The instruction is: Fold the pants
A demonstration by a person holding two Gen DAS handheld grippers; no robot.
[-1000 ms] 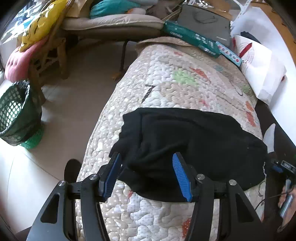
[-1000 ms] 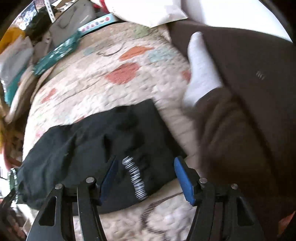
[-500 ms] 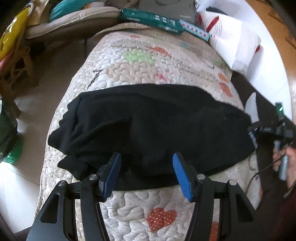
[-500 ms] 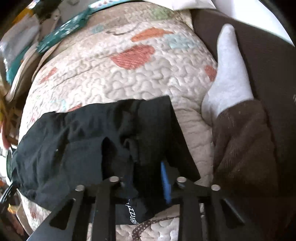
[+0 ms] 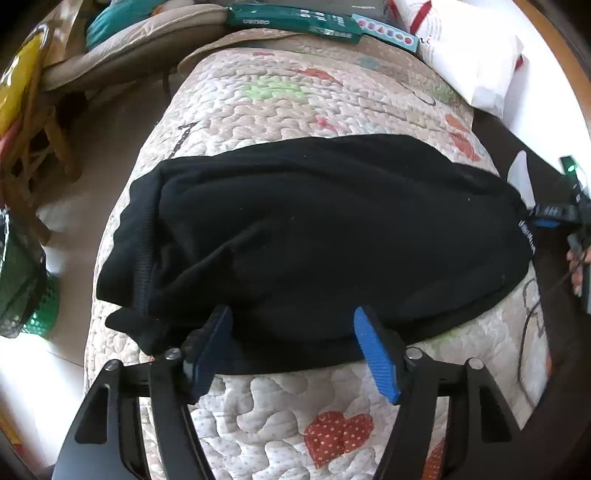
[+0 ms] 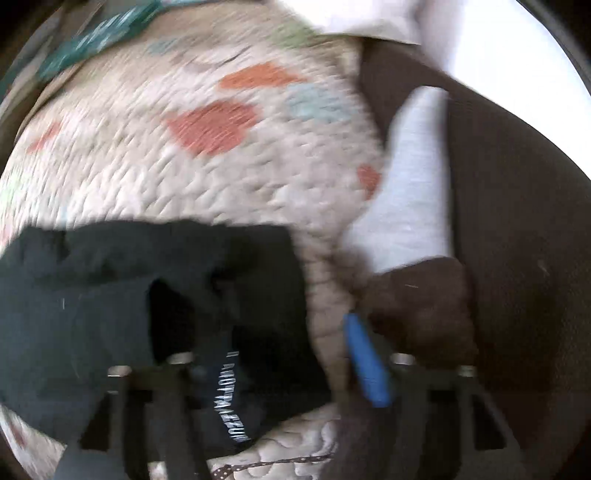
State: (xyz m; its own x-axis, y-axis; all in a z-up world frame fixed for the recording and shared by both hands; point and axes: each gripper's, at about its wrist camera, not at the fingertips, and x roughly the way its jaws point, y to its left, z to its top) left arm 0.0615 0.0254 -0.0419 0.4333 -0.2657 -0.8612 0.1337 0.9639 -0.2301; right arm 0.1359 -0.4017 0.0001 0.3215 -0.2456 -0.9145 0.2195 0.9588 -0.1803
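Reopened since clamping, right tongs (image 6: 291, 354) straddle black pants (image 5: 314, 236) beside a socked foot (image 6: 410, 184); left tongs (image 5: 295, 347) gape

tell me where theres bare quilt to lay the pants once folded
Bare quilt lies beyond the black pants, up to the green box and white pillow. A narrower strip lies in front, between the pants and the left gripper. The right end is crowded by the white sock.

right gripper (image 6: 291, 350) fingers reopened, pants (image 6: 122, 306) released
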